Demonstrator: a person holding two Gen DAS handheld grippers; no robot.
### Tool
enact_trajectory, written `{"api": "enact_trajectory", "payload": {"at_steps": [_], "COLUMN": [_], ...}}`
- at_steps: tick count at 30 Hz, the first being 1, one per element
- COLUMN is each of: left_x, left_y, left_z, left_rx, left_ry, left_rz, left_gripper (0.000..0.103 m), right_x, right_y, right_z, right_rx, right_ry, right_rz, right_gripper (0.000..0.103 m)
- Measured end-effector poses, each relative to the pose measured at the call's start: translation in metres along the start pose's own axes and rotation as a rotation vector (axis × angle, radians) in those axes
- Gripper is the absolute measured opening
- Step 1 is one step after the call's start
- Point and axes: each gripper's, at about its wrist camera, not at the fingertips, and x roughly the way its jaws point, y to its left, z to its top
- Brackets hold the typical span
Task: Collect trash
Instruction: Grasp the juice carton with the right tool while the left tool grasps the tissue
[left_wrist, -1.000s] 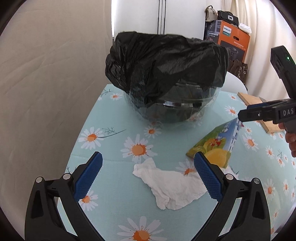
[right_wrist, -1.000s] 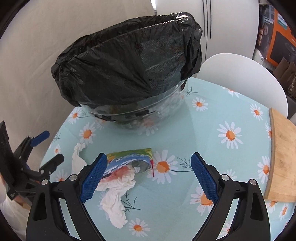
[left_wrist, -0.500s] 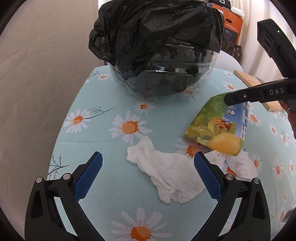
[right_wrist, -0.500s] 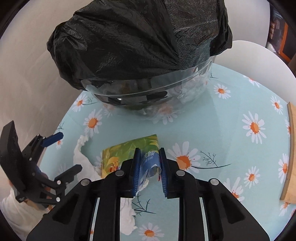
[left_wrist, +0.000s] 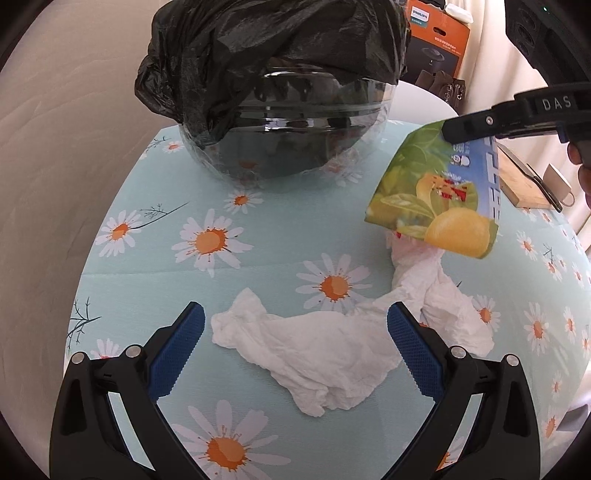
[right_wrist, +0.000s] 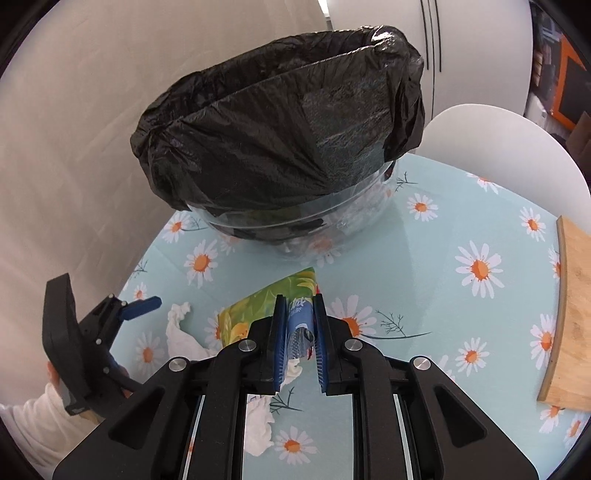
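Right tool pinches the green packet, lifted off the worktop at the frame's right. Left tool, jaws wide, hangs over the white tissue low in the frame. Next, the packet needs carrying up over the black-bagged bowl.

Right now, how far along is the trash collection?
Early. The right tool is shut on the green tissue packet, lifted off the cloth, not yet at the bag-lined bowl. The left tool is open over a crumpled tissue; another tissue remains.
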Motion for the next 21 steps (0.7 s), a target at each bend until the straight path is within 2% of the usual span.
{"api": "enact_trajectory", "payload": {"at_steps": [10,12,13,15,19,21], "left_x": [0.015,0.016,0.017,0.017,0.015,0.016], "left_y": [-0.021,-0.03,-0.034,-0.038,-0.043,-0.046], "left_z": [-0.006,-0.006,-0.007,-0.006,-0.002,0.002], "left_rx": [-0.01,0.039,0.068,0.099,0.122,0.148], "left_ry": [0.054,0.048,0.05,0.053,0.081,0.102], "left_rz": [-0.05,-0.034,-0.027,-0.043,-0.078,-0.067], "left_gripper": [0.096,0.089,0.081,0.072,0.042,0.034], "right_x": [-0.02,-0.022,-0.024,-0.028,-0.033,-0.036], "right_y": [-0.016,-0.021,-0.023,-0.029,-0.039,-0.043], "right_z": [-0.008,-0.012,-0.013,-0.017,-0.026,-0.03], "right_rx": [-0.02,-0.024,-0.025,-0.023,-0.013,-0.009], "right_ry": [0.026,0.03,0.03,0.03,0.033,0.032], "right_rz": [-0.044,-0.055,-0.061,-0.071,-0.082,-0.088], "right_gripper": [0.013,0.013,0.013,0.013,0.013,0.013]}}
